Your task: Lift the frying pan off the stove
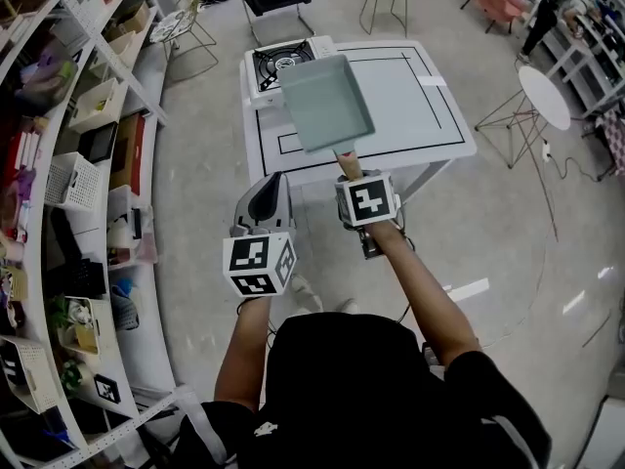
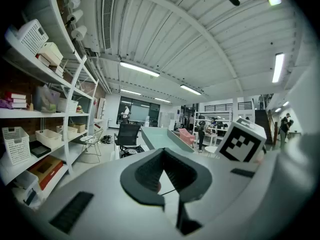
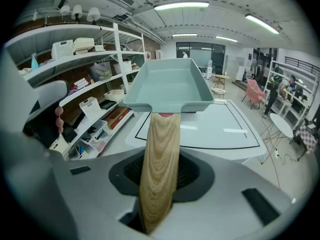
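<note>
Pan held up off the stove

The right gripper squeezes the wooden handle of the green frying pan, up over the white table, just right of the far-left stove. The left gripper is closed and holds nothing.

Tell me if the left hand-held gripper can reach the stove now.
Likely yes. The left hand-held gripper is empty, short of the table, with the stove ahead of it. The pan, held up by the right hand-held gripper, covers only the stove's near right part.
</note>
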`<state>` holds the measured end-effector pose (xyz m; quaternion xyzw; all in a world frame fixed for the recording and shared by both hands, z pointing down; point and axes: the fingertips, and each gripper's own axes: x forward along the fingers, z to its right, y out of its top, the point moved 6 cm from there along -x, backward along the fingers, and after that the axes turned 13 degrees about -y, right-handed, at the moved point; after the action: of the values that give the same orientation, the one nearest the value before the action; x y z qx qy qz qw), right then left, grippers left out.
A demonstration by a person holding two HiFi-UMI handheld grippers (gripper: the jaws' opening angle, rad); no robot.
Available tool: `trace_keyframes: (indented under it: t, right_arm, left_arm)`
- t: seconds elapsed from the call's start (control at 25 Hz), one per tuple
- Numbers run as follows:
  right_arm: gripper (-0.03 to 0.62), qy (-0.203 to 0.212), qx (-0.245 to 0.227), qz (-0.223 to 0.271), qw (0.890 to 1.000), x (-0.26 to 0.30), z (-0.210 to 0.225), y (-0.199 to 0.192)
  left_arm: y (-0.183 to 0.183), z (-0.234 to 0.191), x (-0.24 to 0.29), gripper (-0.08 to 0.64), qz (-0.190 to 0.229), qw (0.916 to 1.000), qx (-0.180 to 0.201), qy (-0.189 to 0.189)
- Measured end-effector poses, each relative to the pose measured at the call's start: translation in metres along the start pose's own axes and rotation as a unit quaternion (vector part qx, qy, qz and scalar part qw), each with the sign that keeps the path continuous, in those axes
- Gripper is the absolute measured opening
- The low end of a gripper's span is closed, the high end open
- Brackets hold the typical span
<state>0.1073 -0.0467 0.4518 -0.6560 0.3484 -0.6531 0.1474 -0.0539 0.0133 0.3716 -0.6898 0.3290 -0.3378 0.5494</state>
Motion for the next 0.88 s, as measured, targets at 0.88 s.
trace_keyframes:
  t: [0.88]
  right_arm:
    - [0.092,0.021,-0.007,0.005,1.0,-0.045,0.016,-0.06]
  left_arm:
    - [-0.016,0.071,-0.041,0.011,0.004,0.9997,0.007,0.021]
